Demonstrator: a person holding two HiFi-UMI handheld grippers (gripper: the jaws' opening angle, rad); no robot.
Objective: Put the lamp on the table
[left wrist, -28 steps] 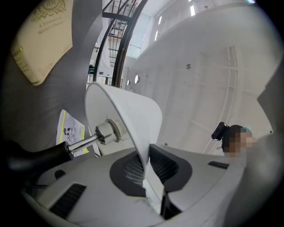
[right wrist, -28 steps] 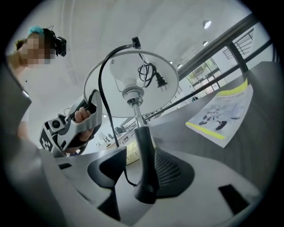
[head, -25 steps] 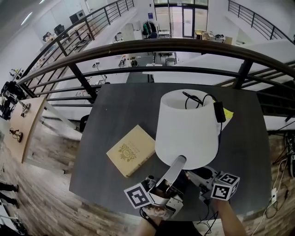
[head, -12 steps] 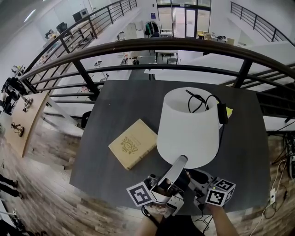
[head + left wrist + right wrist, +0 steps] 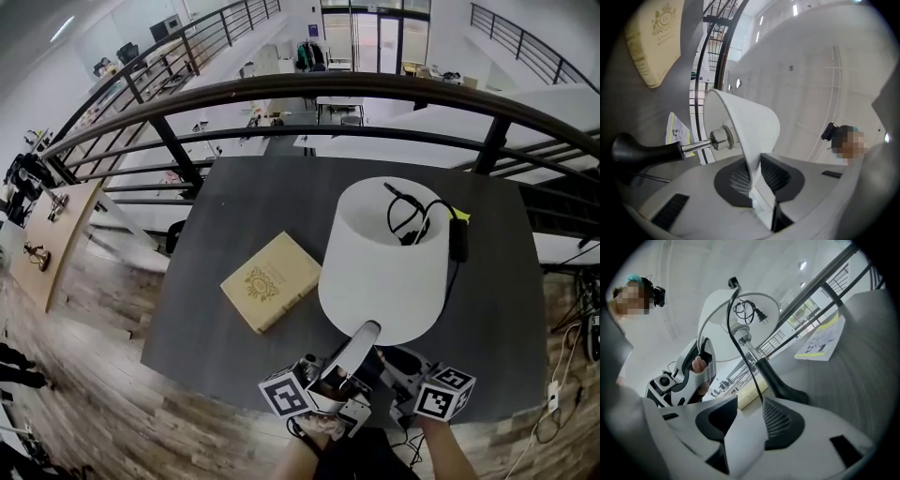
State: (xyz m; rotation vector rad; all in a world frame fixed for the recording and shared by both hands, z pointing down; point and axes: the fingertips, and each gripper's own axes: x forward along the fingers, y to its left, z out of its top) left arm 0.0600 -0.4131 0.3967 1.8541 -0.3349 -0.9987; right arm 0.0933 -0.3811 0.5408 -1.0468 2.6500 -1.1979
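item: table lamp (image 5: 380,258), white drum shade on a black stem and base (image 5: 780,380). location: base set down on the dark grey worktop (image 5: 253,216), close to its near edge, beside a tan book (image 5: 270,281) and ahead of a yellow-edged leaflet (image 5: 820,345). the cord (image 5: 412,216) is bundled loose in the top of the shade, and one strand hangs down past the stem.

left tool (image 5: 757,164): jaws opening. the thin lower rim of the shade stands between the pads, which look just eased off it, so nothing is held firmly.

right tool (image 5: 750,404): jaws well apart and empty, low by the base. the hanging cord strand crosses just ahead of the gap.

hazards, as judged:
- snagged rim: if the left tool draws back before the pads are fully clear, or at a slant, it would drag the shade and rock the lamp. so near the edge, a tip towards the person could take it off the worktop.
- caught cord: the right tool could hook the hanging strand as it pulls away and tug the stem over.
- loose bundle: any jolt may spill the plug out of the shade, and its weight could pull the lamp sideways.
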